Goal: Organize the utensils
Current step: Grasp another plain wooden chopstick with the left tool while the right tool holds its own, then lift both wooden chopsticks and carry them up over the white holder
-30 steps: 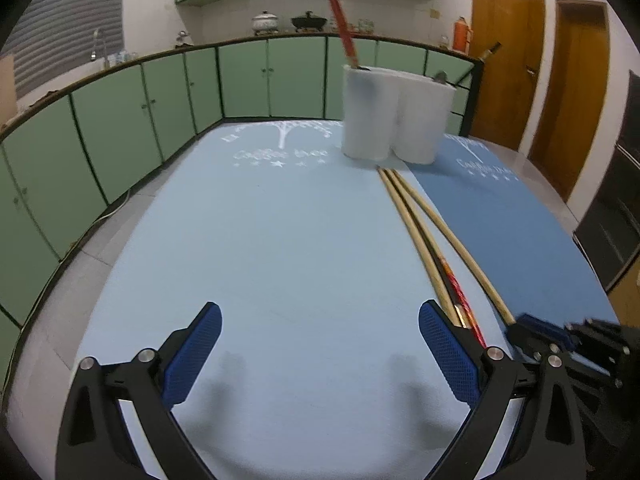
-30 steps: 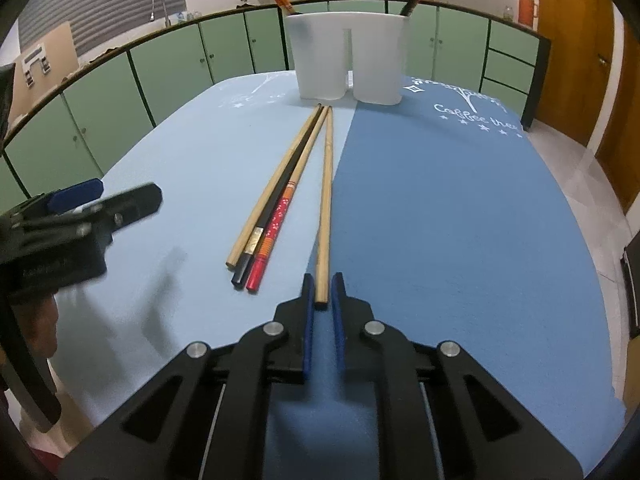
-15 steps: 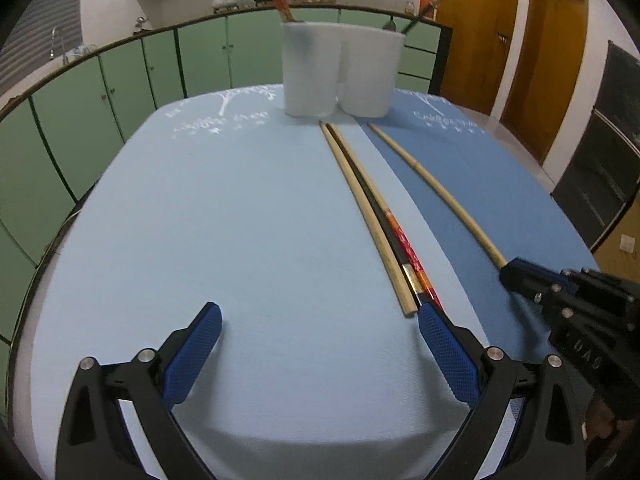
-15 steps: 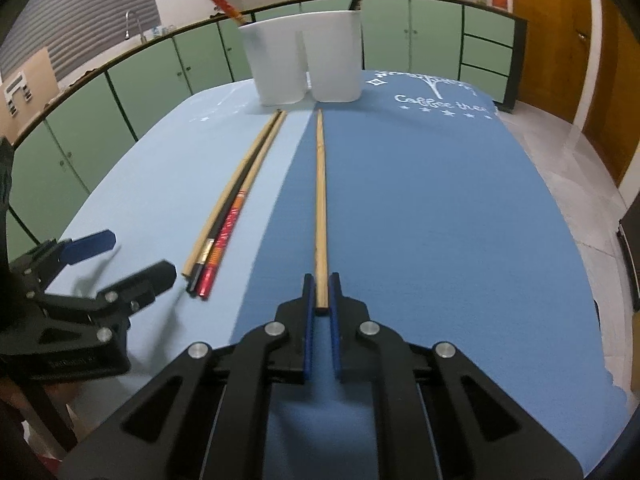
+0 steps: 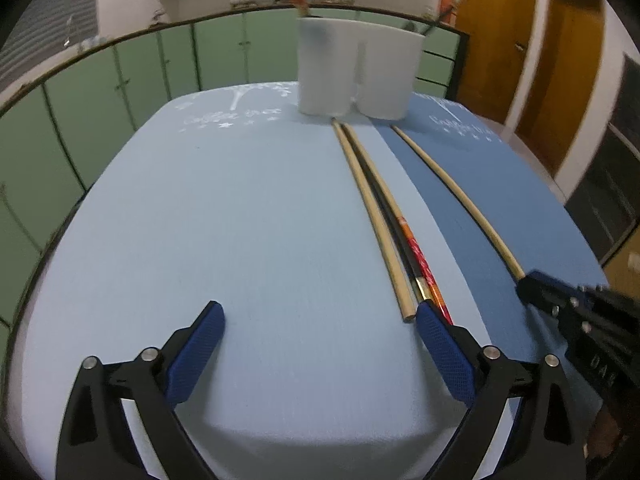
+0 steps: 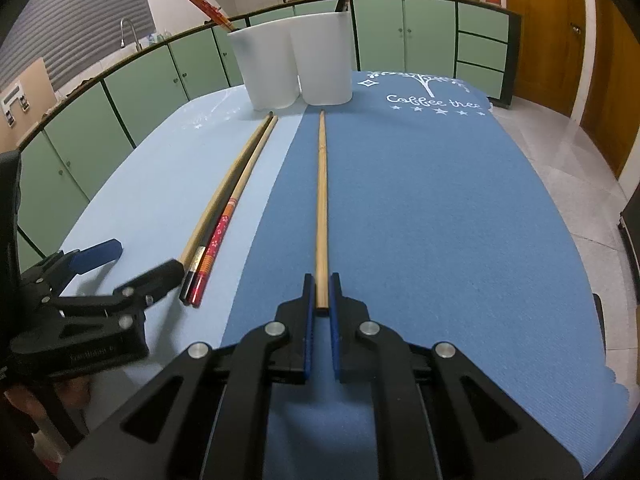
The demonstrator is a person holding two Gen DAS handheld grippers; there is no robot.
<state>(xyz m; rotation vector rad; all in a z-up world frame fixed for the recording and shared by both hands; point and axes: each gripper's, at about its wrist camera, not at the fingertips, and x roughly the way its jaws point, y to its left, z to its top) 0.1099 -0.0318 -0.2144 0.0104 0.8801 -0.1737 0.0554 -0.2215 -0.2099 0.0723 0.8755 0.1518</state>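
Note:
My right gripper [image 6: 319, 284] is shut on the near end of a light wooden chopstick [image 6: 321, 200], which points toward the white twin-cup holder [image 6: 296, 68]; it also shows in the left wrist view [image 5: 456, 192]. Three more chopsticks lie together to its left: a wooden one [image 6: 224, 192], a black one and a red patterned one [image 6: 216, 240]. My left gripper [image 5: 320, 320] is open and empty, its right finger by their near ends [image 5: 408, 304]. The holder [image 5: 356, 72] has a red chopstick in the left cup and a dark one in the right.
The table carries a light blue mat [image 5: 240, 220] on the left and a darker blue mat [image 6: 440, 220] on the right. Green cabinets [image 6: 120, 100] ring the room. Wooden doors [image 5: 500, 32] stand at the right.
The right gripper has carried the wooden chopstick to the right, away from the other three. The left gripper has moved closer to the near ends of those three.

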